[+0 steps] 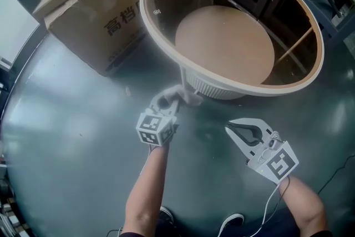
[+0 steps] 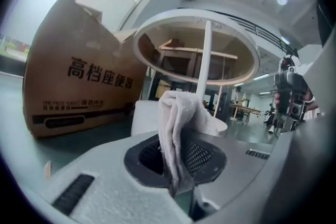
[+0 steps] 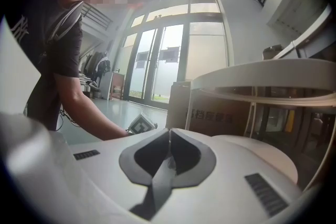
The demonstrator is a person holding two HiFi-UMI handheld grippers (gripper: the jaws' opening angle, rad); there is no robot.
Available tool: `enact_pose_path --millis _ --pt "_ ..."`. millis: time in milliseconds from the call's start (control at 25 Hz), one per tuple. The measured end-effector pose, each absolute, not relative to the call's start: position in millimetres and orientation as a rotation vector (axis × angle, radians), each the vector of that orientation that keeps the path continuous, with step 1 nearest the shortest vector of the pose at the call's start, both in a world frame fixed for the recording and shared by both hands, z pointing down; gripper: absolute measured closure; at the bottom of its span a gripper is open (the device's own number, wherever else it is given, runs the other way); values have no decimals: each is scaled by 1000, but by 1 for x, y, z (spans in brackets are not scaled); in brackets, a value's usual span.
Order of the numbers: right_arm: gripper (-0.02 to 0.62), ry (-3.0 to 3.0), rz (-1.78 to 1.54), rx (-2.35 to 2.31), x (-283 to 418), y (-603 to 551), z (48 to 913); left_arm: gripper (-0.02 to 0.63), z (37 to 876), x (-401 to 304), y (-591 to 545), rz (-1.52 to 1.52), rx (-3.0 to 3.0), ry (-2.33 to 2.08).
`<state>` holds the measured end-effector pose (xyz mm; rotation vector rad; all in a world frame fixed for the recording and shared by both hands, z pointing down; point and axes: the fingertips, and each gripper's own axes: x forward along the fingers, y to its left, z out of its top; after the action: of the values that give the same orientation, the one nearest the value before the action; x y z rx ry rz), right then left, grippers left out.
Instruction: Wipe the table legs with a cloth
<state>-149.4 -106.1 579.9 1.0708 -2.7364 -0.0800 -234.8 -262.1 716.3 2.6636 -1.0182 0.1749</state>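
My left tongs grip the cloth just beside the table's base; my right tongs are closed, empty.

left gripper jaws pinching cloth | right gripper jaws together, empty

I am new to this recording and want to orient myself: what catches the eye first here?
A large round table with a pale rim and see-through top fills the upper middle of the head view, with a printed cardboard box beside it at the upper left. Just below the rim, the left tongs pinch a whitish cloth; the right tongs, further right, are shut on nothing.
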Motion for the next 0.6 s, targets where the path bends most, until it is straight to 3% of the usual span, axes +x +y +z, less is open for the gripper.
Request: enact_pose_path --millis 320,600 --pt "589 -2664 -19 1108 -123 -105 601 568 808 -233 -265 330 2543 -1015" --pt "589 -2657 -8 1113 -120 -105 606 568 836 -232 -266 397 2485 -999"
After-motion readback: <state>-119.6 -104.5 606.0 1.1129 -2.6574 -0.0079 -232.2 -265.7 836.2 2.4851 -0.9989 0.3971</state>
